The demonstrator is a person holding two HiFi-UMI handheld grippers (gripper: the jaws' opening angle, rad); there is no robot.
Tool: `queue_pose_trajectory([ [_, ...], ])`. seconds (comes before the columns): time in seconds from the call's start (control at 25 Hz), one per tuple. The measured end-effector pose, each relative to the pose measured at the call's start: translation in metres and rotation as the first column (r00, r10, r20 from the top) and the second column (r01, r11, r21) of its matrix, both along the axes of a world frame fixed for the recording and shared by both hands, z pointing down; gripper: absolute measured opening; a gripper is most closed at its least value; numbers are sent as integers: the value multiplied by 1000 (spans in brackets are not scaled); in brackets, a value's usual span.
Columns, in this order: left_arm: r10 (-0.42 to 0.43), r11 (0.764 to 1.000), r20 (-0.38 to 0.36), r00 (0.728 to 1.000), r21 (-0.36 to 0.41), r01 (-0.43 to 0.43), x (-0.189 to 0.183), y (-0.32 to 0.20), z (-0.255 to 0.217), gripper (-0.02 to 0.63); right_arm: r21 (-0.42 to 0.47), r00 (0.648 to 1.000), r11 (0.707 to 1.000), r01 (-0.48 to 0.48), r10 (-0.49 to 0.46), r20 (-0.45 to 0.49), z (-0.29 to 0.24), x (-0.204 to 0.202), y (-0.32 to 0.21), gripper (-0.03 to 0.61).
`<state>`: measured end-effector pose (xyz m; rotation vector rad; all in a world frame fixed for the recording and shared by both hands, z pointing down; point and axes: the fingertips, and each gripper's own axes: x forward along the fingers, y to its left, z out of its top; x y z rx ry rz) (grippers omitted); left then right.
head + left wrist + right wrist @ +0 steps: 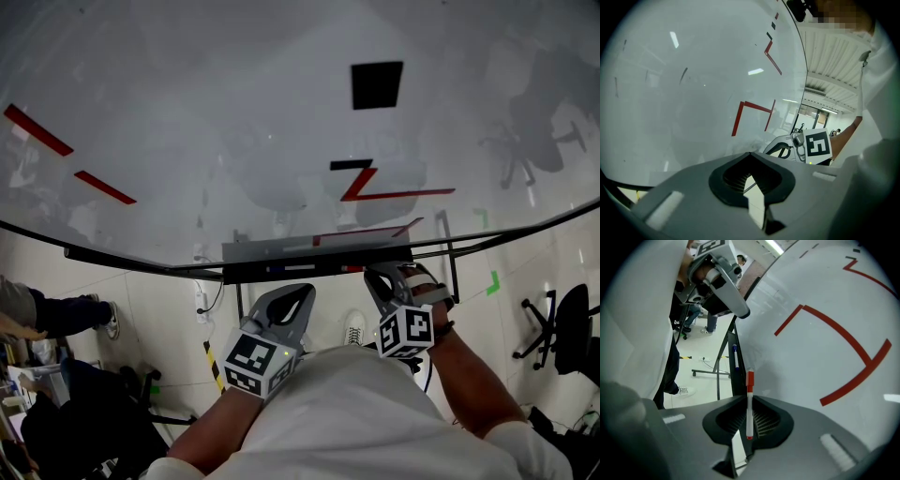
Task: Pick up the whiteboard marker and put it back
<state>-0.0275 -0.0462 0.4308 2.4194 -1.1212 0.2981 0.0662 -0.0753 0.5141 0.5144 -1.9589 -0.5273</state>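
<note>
A big whiteboard (234, 122) fills most of the head view. It carries red lines (394, 195) and a black square (377, 84). A grey ledge (281, 251) runs along its lower edge.

Just below that ledge both tools are held up side by side. The left claw (292, 292) is clenched with nothing in it, its dark pads meeting in the left gripper view (751, 176). The right claw (386, 277) is clenched on the whiteboard marker (749, 413).

The marker is slim, with a white barrel, a long red cap at the far end and a small red plug at the near end. It stands straight between the ribbed pads, the barrel pinched at the middle. The capped end pokes out past the jaw tips, close beside the board's surface and its dark frame.
</note>
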Motion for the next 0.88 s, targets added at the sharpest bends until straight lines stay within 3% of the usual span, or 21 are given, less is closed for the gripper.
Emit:
queue_pose_trajectory([
  [0.88,-10,1000,1,1000,-6,10,-2,1,3,17,-39,991,998,50,-55,-126,47,1,-16,40],
])
